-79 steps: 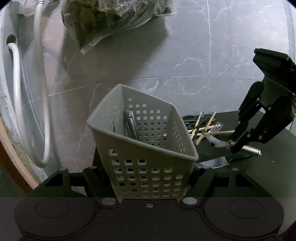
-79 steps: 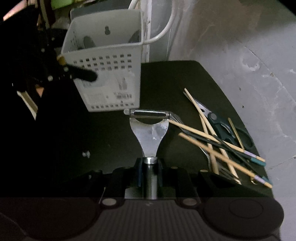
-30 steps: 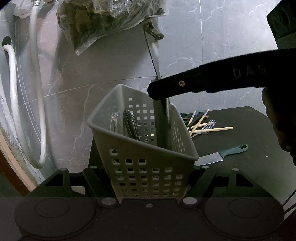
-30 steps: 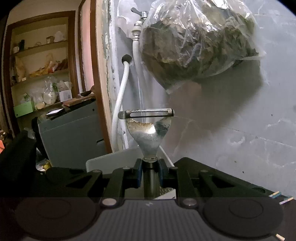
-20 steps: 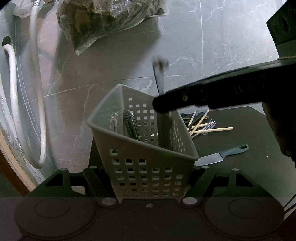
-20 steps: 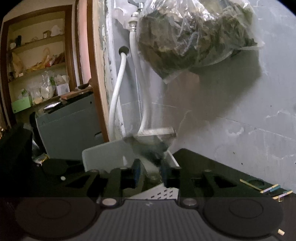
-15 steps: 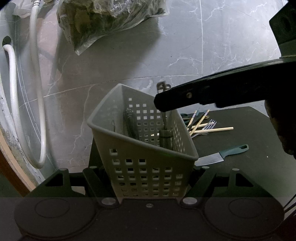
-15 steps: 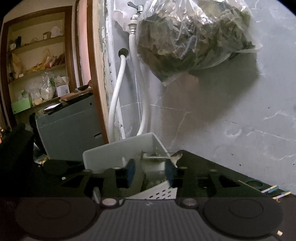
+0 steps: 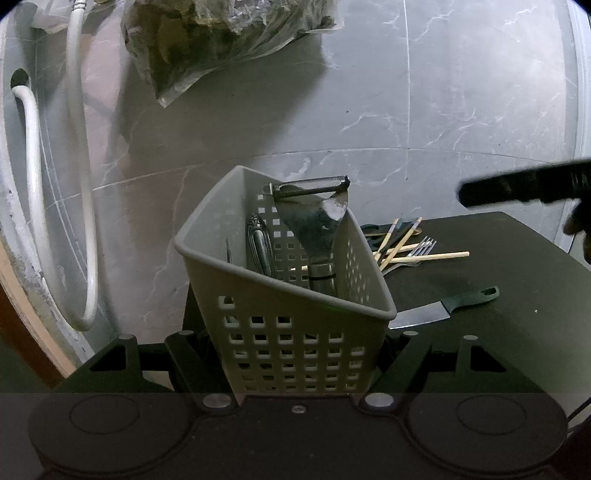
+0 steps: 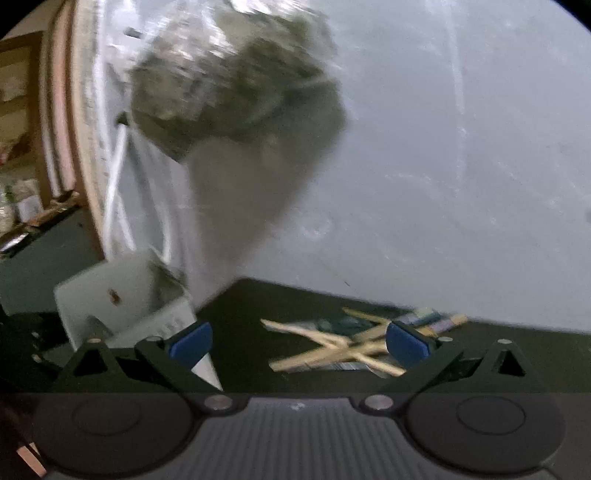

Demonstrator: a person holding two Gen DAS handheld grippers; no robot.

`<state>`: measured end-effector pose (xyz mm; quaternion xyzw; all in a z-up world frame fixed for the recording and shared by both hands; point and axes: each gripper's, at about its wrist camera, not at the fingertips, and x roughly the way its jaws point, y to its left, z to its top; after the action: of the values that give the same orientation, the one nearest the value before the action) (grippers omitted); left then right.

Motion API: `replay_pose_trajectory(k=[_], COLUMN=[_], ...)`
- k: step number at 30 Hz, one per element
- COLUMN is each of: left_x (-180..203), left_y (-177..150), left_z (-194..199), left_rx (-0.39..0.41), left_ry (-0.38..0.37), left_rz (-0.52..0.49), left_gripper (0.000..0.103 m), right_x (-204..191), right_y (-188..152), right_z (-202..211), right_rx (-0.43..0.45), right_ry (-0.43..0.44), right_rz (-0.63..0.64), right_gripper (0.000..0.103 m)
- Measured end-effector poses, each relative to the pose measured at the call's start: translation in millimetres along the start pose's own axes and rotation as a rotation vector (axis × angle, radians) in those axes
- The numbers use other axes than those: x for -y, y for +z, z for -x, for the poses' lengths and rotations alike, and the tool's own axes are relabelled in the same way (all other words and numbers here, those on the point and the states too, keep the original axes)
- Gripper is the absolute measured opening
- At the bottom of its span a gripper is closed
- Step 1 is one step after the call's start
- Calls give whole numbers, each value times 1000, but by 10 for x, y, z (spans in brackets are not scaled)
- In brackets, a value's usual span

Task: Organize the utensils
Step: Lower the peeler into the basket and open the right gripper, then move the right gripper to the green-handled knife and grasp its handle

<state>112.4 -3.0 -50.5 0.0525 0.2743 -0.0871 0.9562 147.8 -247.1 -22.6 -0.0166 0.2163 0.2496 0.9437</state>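
My left gripper (image 9: 295, 354) is shut on the grey perforated basket (image 9: 295, 325) and holds it up in front of the camera. A steel peeler (image 9: 314, 214) stands in the basket, head up, beside a silver utensil handle (image 9: 260, 243). In the blurred right wrist view my right gripper (image 10: 299, 341) is off to the right of the basket (image 10: 122, 291). Its jaws are opening wide with nothing between the blue pads (image 10: 190, 341). Chopsticks (image 10: 332, 350) lie on the black table beyond it. One of its black fingers (image 9: 517, 188) shows at the right edge of the left wrist view.
On the black table (image 9: 498, 350) lie chopsticks (image 9: 406, 247), a fork (image 9: 421, 247) and a green-handled knife (image 9: 443, 308). A plastic bag (image 9: 221, 33) hangs on the marble wall, and white hoses (image 9: 33, 184) run down at the left.
The right gripper lowered the peeler into the basket and let it go. It then opened and swung away to the right. The left gripper and basket kept still.
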Motion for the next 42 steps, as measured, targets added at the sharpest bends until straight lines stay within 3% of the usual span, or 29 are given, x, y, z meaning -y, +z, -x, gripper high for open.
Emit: replay_pose_trajectory(k=[7,10,17,29,36,42], left_x=[3,2,-1,19,17,16], left_y=[2,2,0,-1,-1,-5], left_z=[6,6,3,15,16,13], left_rx=[-1,-1,-5,-9,-11,-12], left_ry=[3,3,8,18,21,22], left_rz=[-2,-2,-2,4,3,1], left_gripper=[77,77,77,77,77,77], right_x=[305,416,462,582,741,805], right_y=[-357,-450,-542,-492,-535,-599], right_z=[-12,-38,-184,-420,-585,-598], right_rx=[-222,-278,-382,-386,-390,-386], right_ry=[-125,-158,-142,-69,-5,12], right_rz=[116,129,264,224,41,-4], right_gripper=[103,103,103,103,103,103])
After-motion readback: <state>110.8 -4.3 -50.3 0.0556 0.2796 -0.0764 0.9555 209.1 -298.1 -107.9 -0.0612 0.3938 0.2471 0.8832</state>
